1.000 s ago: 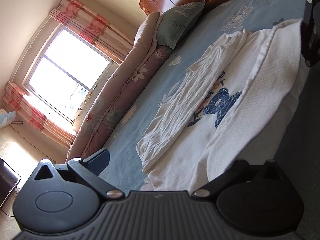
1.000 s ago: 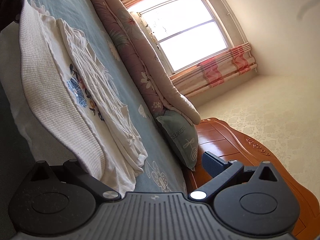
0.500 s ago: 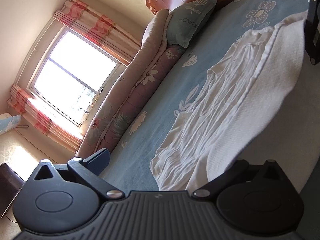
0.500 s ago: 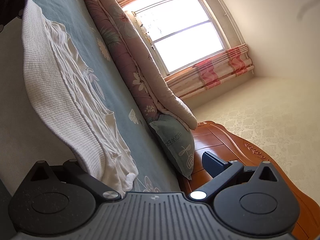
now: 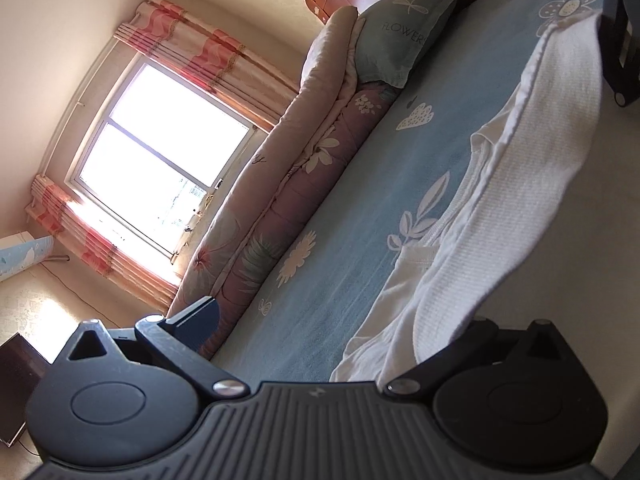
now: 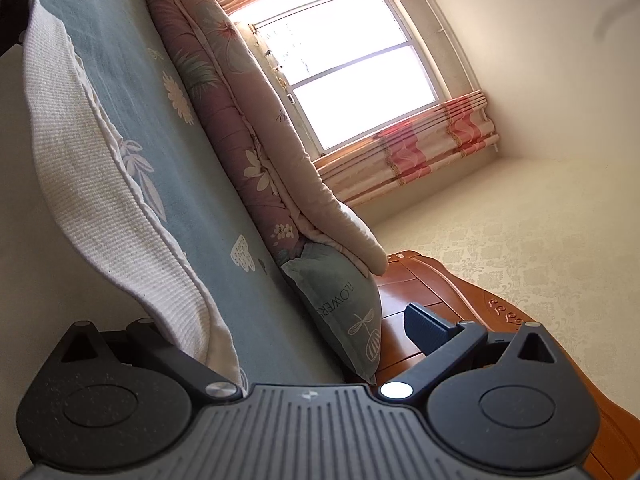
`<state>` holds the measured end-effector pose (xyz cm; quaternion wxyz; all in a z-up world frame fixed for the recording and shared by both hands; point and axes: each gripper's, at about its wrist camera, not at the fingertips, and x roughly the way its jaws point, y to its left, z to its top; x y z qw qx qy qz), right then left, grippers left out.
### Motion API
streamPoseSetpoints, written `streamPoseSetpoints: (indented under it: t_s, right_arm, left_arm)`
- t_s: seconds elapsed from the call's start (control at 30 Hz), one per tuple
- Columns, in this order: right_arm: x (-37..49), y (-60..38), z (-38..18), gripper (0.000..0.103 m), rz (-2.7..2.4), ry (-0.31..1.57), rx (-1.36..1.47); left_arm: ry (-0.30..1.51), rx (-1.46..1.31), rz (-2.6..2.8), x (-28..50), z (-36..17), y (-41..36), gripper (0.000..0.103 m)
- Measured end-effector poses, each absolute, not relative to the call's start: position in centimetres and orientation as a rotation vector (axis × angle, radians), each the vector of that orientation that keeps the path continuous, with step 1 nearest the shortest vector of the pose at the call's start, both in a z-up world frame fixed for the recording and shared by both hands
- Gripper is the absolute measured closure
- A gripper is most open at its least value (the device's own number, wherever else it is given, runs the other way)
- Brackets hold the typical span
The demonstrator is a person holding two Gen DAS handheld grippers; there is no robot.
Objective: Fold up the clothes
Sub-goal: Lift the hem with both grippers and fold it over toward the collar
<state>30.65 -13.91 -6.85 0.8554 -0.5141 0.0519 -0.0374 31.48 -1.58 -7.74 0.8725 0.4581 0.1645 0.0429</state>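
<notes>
A white waffle-knit garment rises in a lifted fold over a thinner white layer on the blue flowered bed sheet. My left gripper has its jaws wide apart. One finger is bare, and the other is hidden under the garment's hem. My right gripper stands the same way at the other end of the hem. Its free finger shows, and cloth covers the other. The right gripper is also in the left wrist view, at the top right.
A rolled floral quilt and a grey-green pillow lie along the far side of the bed, below a bright window. A wooden headboard closes the pillow end. Open sheet lies between garment and quilt.
Both grippers have carried the waffle-knit edge toward the quilt side. The fold now covers the printed shirt front seen a second ago. The jaws have not changed.
</notes>
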Motion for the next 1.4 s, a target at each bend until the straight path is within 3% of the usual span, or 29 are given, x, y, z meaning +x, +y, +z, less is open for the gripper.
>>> streamPoseSetpoints:
  t_s: [0.37,0.87,1.07,1.23,1.4]
  right_arm:
    - [36.2,-13.6,-10.2,0.0,-0.03,0.206,-1.074]
    - [31.4,-17.5,-8.2,0.0,0.104,0.294,-0.989]
    - [35.5,-18.3,-5.7,0.0,0.144,0.28,-0.911]
    - [41.6,-18.6,-5.7,0.0,0.197,0.428,-0.83]
    - [40.1,-20.4,-5.3,0.0,0.231,0.433,-0.736]
  left_arm:
    - [0.43,0.945,0.038,37.3,-11.7,-0.9,0.001]
    - [0.53,0.785,-0.049,33.4,-9.0,2.6,0.001]
    - [0.549,0.743,-0.068,38.1,-7.9,3.3,0.0]
    - [0.686,0.653,-0.133,42.9,-9.1,4.0,0.0]
    - [0.668,0.578,-0.225,40.9,-7.2,5.2,0.001]
